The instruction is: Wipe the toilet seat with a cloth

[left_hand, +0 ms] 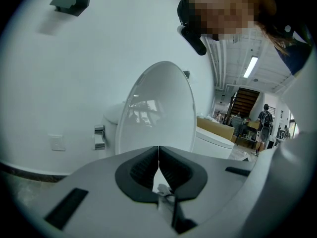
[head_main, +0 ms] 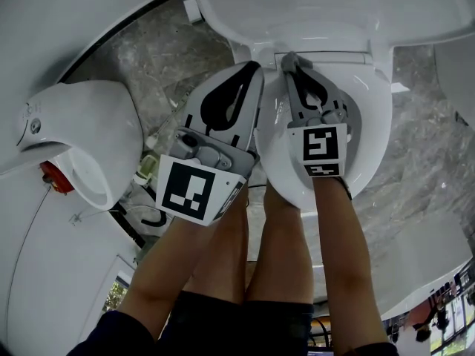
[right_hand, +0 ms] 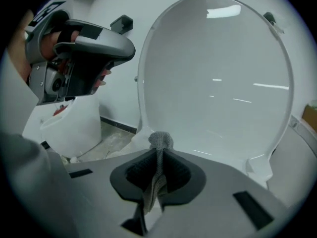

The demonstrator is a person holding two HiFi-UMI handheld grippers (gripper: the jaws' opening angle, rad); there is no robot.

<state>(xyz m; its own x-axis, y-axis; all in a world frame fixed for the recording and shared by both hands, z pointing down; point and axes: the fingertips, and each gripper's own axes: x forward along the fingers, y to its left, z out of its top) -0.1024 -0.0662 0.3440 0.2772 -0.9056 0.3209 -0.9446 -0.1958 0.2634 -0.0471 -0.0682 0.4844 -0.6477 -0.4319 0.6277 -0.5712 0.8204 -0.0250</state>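
Note:
The white toilet has its lid (head_main: 297,6) raised, and its seat (head_main: 373,121) lies below my right gripper (head_main: 291,59). That gripper is shut on a small grey knitted cloth (right_hand: 159,142), which pokes out past the fingertips in front of the raised lid (right_hand: 218,83). My right gripper (right_hand: 158,151) hangs over the back of the seat near the hinge. My left gripper (head_main: 252,67) is beside it on the left, over the seat's left edge, shut with nothing held. In the left gripper view my left gripper (left_hand: 158,150) points at the lid (left_hand: 158,108).
A second white fixture (head_main: 82,139) with a red part (head_main: 56,176) stands on the left. Grey marble floor (head_main: 156,58) shows between it and the toilet. The left gripper (right_hand: 79,53) appears at the upper left of the right gripper view. White wall lies behind.

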